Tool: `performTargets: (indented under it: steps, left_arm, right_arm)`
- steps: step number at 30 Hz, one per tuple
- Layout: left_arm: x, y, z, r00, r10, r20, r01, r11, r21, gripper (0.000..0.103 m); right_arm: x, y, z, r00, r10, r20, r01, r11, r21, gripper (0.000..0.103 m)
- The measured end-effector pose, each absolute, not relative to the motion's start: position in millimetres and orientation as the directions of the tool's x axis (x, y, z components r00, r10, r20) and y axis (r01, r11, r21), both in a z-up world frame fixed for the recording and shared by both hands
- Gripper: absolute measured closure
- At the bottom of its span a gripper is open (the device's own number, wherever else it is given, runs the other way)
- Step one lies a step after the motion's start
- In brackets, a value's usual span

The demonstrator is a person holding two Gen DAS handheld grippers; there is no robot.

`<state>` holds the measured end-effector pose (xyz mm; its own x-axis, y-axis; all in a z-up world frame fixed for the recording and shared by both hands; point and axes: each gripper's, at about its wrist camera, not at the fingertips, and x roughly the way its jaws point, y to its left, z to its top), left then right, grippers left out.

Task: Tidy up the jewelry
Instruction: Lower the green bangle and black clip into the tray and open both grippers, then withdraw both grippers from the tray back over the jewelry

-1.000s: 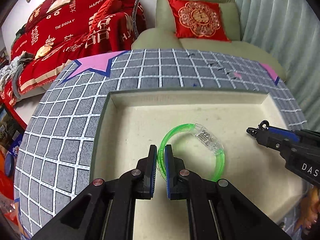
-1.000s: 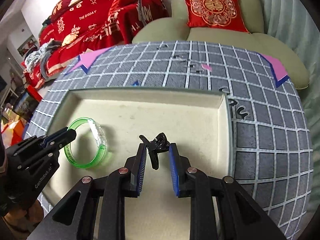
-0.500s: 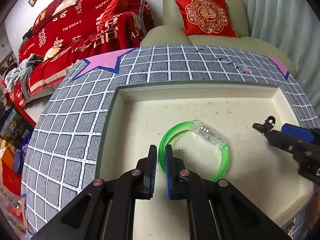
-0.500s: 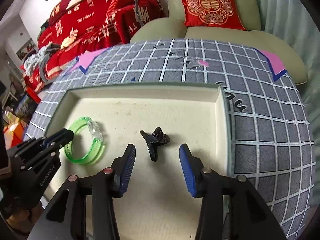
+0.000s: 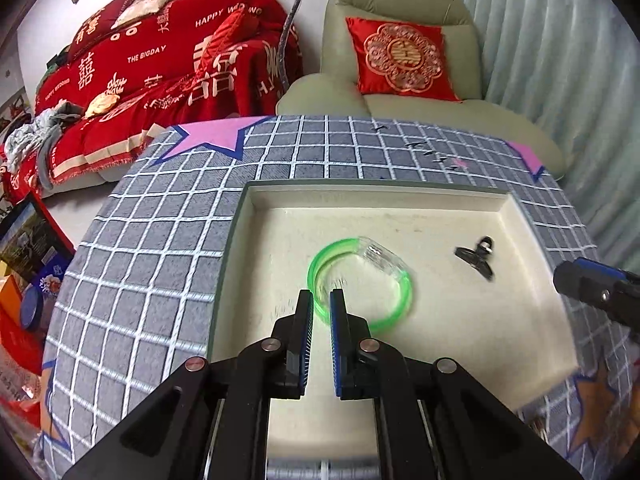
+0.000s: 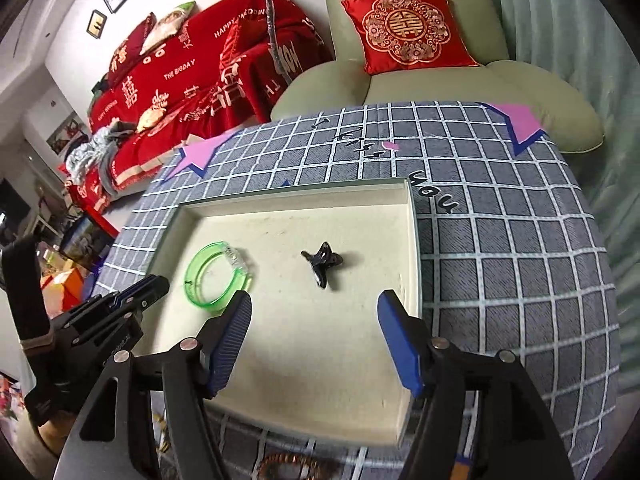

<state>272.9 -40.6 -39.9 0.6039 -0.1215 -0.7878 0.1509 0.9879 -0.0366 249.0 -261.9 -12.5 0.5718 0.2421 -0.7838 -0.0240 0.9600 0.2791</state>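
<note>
Right wrist view: right gripper (image 6: 314, 320) jaws have just been opening and stand wide apart, nothing between them. Black hair clip (image 6: 322, 262) lies ahead on the cream tray (image 6: 300, 360) floor. Left gripper (image 5: 321, 312) jaws are together, empty, just above the green bracelet (image 5: 358, 282), which lies flat in the tray, left of the clip

A red sofa throw (image 5: 160, 68) at upper left, a red embroidered cushion (image 5: 402, 60) on a pale green armchair (image 5: 400, 8) at top.
</note>
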Motion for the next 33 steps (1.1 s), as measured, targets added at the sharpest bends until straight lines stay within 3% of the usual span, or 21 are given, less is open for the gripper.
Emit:
performTargets:
  steps: [4,5,6,7,14,15,21,26,33]
  left_arm:
    - [246,-28,-27,0.614,-0.150,-0.775,0.134,0.987,-0.085,0.085]
    - [240,-25,-25,0.619,-0.154,-0.770,0.130,0.987,-0.092,0.081]
    - [235,-22,-22,0.624,-0.155,-0.766,0.128,0.987,-0.096,0.063]
    - [228,-19,-20,0.627,-0.150,-0.765,0.120,0.988,-0.095,0.000]
    - [195,-12,-26,0.694,-0.060,-0.717,0.089,0.996,0.003,0.000]
    - [192,-10,-29,0.694,-0.055,-0.717,0.089,0.996,0.010,0.000]
    - [181,7,-53,0.663,-0.046,-0.747,0.089,0.996,0.018,0.000]
    - [170,23,-76,0.631,-0.012,-0.776,0.084,0.995,0.053,0.000]
    - [142,48,-92,0.600,0.026,-0.800,0.043,0.997,0.065,0.000]
  right_arm:
    - [229,-265,-2,0.586,0.268,-0.765,-0.034,0.951,0.308,0.023]
    - [223,-265,-1,0.588,0.271,-0.762,-0.036,0.950,0.311,0.023]
    - [217,-266,1,0.590,0.276,-0.758,-0.039,0.948,0.315,0.021]
    - [211,-266,2,0.592,0.280,-0.755,-0.042,0.947,0.318,0.020]
    - [170,-272,1,0.594,0.296,-0.748,-0.032,0.938,0.346,0.013]
    - [164,-273,-1,0.596,0.296,-0.747,-0.026,0.936,0.350,0.000]
    - [135,-282,-14,0.567,0.364,-0.738,-0.007,0.899,0.438,0.000]
    - [123,-275,-30,0.504,0.267,-0.822,0.003,0.951,0.310,0.000]
    - [105,-275,-53,0.465,0.199,-0.863,0.043,0.968,0.246,0.000]
